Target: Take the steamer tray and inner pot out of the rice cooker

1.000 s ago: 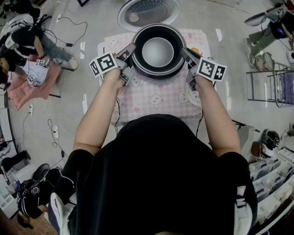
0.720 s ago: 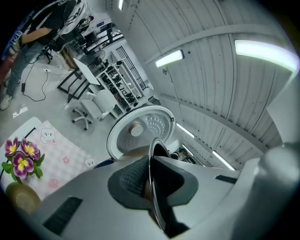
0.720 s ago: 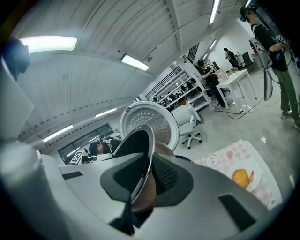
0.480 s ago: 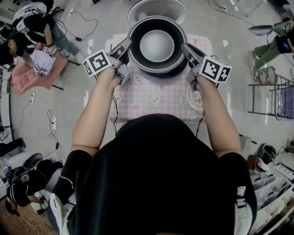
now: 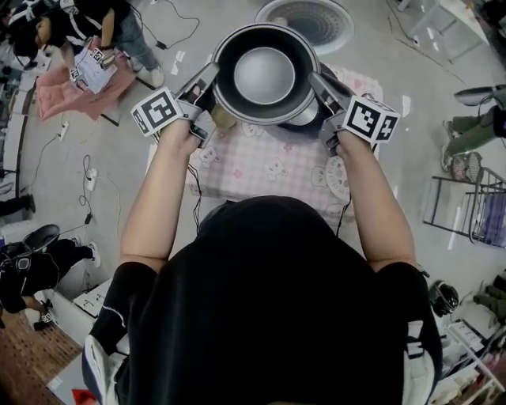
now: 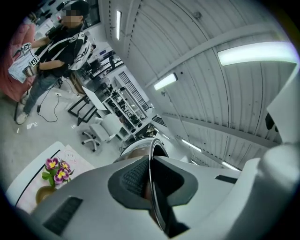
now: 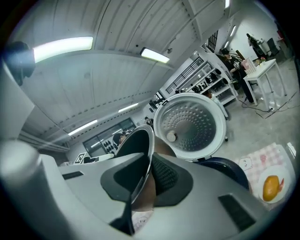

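I am holding the inner pot point(image 5: 265, 75) in the air with both tools. The left gripper point(image 5: 207, 79) is pinching the thin rim on one side and the right gripper point(image 5: 320, 85) is pinching the opposite side, with both jaws closed on the metal edge. I am taking it at two opposite points so that it is not tipping. The pot is hanging above the rice cooker point(image 5: 314, 119), which is sitting on the worktop point(image 5: 277, 170) with its lid point(image 5: 310, 20) open behind. I am not making out the steamer tray for sure
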Demonstrator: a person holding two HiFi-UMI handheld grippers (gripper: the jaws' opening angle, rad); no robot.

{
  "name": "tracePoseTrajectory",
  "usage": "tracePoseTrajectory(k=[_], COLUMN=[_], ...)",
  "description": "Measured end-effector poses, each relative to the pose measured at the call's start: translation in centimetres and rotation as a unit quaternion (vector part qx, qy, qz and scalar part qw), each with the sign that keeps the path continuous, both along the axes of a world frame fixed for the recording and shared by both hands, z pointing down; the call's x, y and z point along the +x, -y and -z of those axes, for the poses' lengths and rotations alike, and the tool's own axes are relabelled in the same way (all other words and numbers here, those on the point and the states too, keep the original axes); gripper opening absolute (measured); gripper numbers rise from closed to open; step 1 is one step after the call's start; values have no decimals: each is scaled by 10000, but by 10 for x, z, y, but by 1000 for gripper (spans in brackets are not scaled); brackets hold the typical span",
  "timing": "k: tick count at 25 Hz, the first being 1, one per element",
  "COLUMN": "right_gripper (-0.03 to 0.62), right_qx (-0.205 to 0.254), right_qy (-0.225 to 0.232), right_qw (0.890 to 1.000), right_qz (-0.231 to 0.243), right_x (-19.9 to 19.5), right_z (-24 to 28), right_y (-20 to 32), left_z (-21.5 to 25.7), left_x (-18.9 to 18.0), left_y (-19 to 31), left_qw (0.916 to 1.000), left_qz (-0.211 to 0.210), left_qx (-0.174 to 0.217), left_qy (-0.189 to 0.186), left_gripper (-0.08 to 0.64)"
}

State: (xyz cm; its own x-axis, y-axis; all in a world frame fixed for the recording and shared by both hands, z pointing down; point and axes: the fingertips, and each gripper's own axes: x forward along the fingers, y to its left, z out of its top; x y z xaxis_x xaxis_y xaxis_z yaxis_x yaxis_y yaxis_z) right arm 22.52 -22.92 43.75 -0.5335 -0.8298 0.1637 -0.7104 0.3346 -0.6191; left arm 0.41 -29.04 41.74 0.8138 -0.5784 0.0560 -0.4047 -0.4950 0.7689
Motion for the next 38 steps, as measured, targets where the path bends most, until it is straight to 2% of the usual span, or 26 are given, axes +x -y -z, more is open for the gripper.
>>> tracePoseTrajectory(k=[2,4,6,9,10,12,13,16,20,21,23,24,27,29,31,34,38], right_gripper=[52,52,52,52,52,52,54,54,55,55,55,55,55,55,57,57,58], right_qx=[-6,-25,-41,-81,-117,-196,-216,-293,-472,-520,-606,-650,-752,-842,-948,-1130,-1378], right_qy=[20,29,33,20,9,-22,-34,-79,-160,-178,-218,-247,-323,-368,-418,-479,-620], right_qw=[9998,9994,9986,9966,9959,9943,9933,9896,9847,9833,9807,9795,9765,9741,9719,9683,9643], right_qz=[173,346,535,818,894,1044,1134,1404,1671,1734,1846,1889,1995,2065,2115,2174,2173], right_x=[-10,-24,-46,-75,-83,-98,-108,-133,-163,-169,-178,-180,-189,-195,-198,-201,-197], right_z=[-2,-2,-2,-4,-7,-13,-15,-23,-39,-43,-52,-57,-69,-79,-93,-114,-143], right_y=[5,6,4,-2,-4,-9,-12,-22,-39,-43,-49,-51,-61,-70,-77,-88,-102], left_z=[-3,-1,-1,4,0,-17,-21,-20,-44,-47,-47,-50,-76,-86,-91,-117,-145], left_x=[-13,-28,-51,-79,-88,-112,-122,-140,-173,-178,-182,-184,-197,-201,-201,-206,-201], left_y=[-4,-9,-20,-34,-40,-53,-59,-70,-97,-103,-109,-112,-132,-141,-147,-159,-175], left_qw=[9996,9994,9985,9981,9974,9912,9894,9930,9858,9863,9911,9914,9821,9818,9857,9808,9799], left_qz=[222,331,528,586,717,1176,1275,1152,1510,1496,1287,1275,1652,1655,1511,1629,1576], left_qx=[-156,-72,-145,153,18,-604,-688,-238,-729,-697,-313,-281,-909,-937,-746,-1073,-1219], left_qy=[-13,30,27,78,88,51,35,47,25,30,90,99,-3,7,64,58,102], left_gripper=[38,38,38,37,37,37,37,37,37,38,38,37,37,37,37,38,38])
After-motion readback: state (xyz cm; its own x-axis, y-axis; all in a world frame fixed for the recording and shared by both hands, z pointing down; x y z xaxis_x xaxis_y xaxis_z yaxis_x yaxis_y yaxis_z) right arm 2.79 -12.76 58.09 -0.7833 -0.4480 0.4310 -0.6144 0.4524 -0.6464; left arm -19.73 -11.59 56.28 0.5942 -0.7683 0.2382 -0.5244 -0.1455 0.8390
